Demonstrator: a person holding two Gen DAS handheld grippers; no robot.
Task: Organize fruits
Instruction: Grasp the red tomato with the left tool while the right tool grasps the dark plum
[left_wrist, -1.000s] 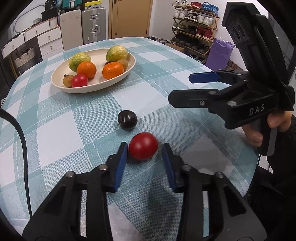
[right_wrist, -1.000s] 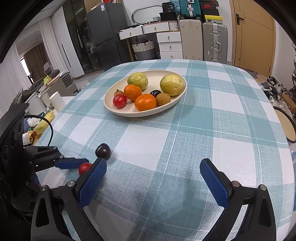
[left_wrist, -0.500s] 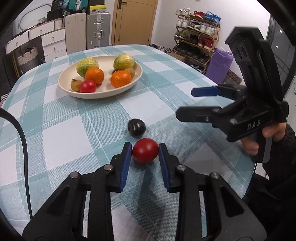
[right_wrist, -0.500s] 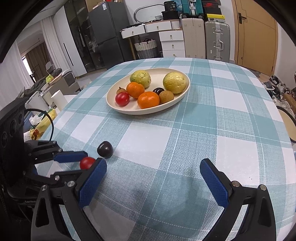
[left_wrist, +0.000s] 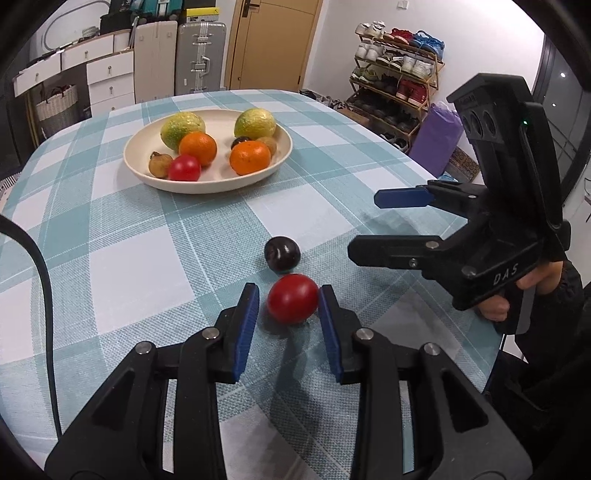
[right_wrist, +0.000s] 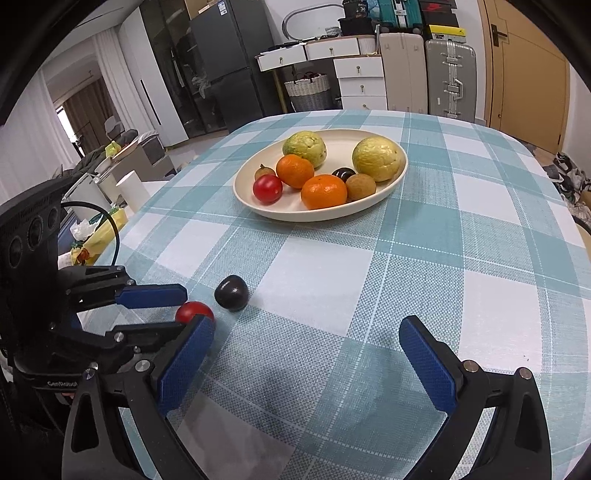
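Left wrist view: we read "DAS" on the right gripper (left_wrist: 373, 225), whose fingers stand wide and hold nothing. We note the left gripper (left_wrist: 288, 314) narrowed around a smooth, glossy red fruit (left_wrist: 292, 298); one pad touches it, the other stands just off. A dark plum (left_wrist: 282, 253) lies just beyond it, toward the plate (left_wrist: 207, 184). That cream plate carries two guavas, two oranges, a red tomato and small brown and dark fruits.

checked tablecloth (left_wrist: 129, 258) | silver suitcase (left_wrist: 200, 55) | shoe rack (left_wrist: 397, 70) | fridge (right_wrist: 218, 70)
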